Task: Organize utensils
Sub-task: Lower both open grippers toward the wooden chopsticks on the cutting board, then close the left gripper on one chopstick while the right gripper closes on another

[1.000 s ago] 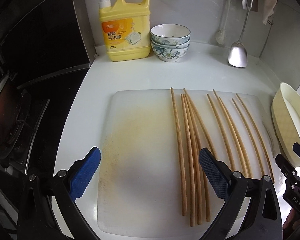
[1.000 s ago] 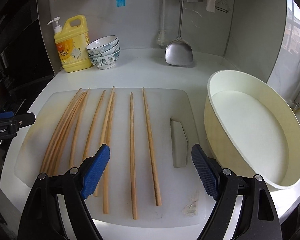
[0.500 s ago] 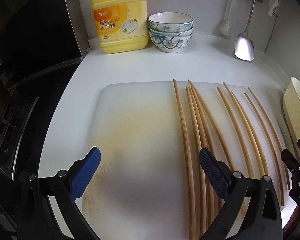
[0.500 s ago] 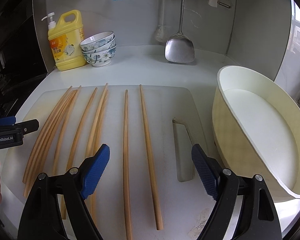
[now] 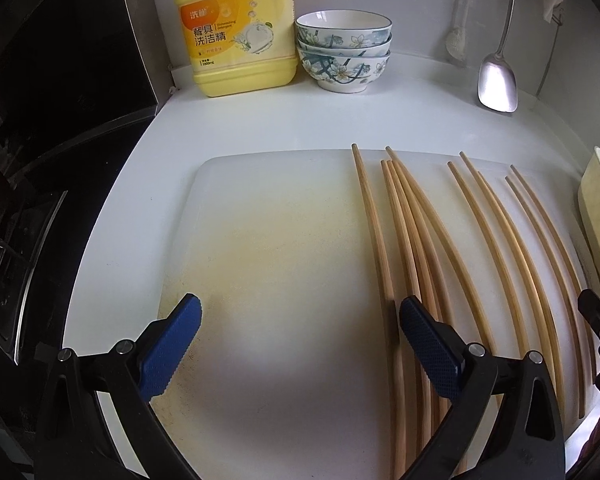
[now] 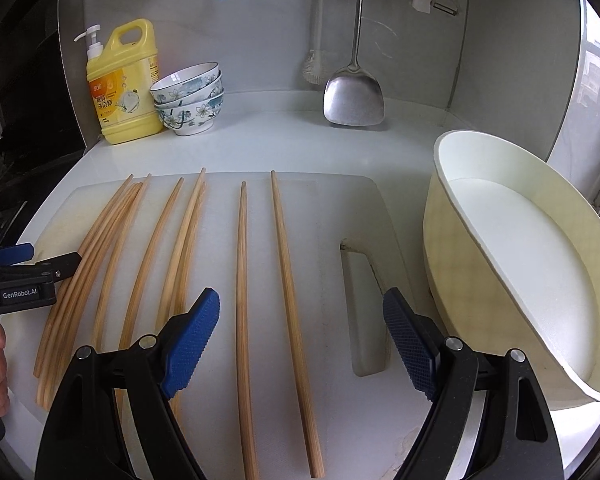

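Several long wooden chopsticks [image 5: 432, 248] lie side by side on a white cutting board [image 5: 268, 240], on its right half in the left wrist view. In the right wrist view the chopsticks [image 6: 188, 240] spread across the board [image 6: 332, 208]. My left gripper [image 5: 300, 336] is open and empty, low over the board's bare stained part, its right finger beside the leftmost chopstick. My right gripper [image 6: 300, 332] is open and empty; the two rightmost chopsticks [image 6: 260, 280] lie between its fingers. The left gripper [image 6: 24, 276] also shows at the left edge of the right wrist view.
A cream oval basin [image 6: 532, 272] stands right of the board. At the back are a yellow detergent bottle [image 5: 232, 28], stacked floral bowls [image 5: 344, 52] and a hanging steel spatula [image 6: 354, 96]. A dark stove [image 5: 24, 200] lies to the left. The board has a handle cut-out [image 6: 364, 308].
Both grippers have moved forward and lower over the board; the chopsticks and back wall loom larger. Both stay open. The chopsticks have not moved.
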Motion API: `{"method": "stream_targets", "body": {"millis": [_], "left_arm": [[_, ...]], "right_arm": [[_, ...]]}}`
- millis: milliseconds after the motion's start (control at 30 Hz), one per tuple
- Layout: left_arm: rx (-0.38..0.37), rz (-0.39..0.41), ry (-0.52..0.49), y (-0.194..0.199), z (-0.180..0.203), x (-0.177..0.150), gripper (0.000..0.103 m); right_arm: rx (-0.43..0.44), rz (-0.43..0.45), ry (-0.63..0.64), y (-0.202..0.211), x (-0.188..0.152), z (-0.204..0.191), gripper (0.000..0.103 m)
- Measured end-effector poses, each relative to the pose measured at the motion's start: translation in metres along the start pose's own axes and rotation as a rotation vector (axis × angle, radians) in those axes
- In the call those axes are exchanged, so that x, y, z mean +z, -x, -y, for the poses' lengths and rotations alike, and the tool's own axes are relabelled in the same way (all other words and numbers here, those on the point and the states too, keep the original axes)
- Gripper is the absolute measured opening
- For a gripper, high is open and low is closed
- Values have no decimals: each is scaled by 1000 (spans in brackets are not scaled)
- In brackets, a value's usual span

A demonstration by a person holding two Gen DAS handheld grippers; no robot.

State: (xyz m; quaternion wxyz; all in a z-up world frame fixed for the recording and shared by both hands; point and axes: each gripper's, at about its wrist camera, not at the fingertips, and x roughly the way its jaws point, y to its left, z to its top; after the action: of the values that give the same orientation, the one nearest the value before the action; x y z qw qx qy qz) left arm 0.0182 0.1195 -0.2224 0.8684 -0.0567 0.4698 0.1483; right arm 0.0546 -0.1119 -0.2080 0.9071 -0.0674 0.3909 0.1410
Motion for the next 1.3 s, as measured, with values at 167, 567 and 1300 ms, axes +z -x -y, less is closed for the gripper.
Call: {"method": "stream_targets", "body": {"millis": [167, 567, 1300], "left_arm": [[-1, 10, 25, -3, -6, 3, 98], [20, 20, 41, 2, -14, -1, 97], [-50, 41, -44, 8, 15, 2, 32]], "right_arm": [[-6, 2, 10, -4, 2, 0, 80], [-54, -18, 38, -16, 3, 4, 55], [-13, -35, 123, -19, -2, -14, 18]]}}
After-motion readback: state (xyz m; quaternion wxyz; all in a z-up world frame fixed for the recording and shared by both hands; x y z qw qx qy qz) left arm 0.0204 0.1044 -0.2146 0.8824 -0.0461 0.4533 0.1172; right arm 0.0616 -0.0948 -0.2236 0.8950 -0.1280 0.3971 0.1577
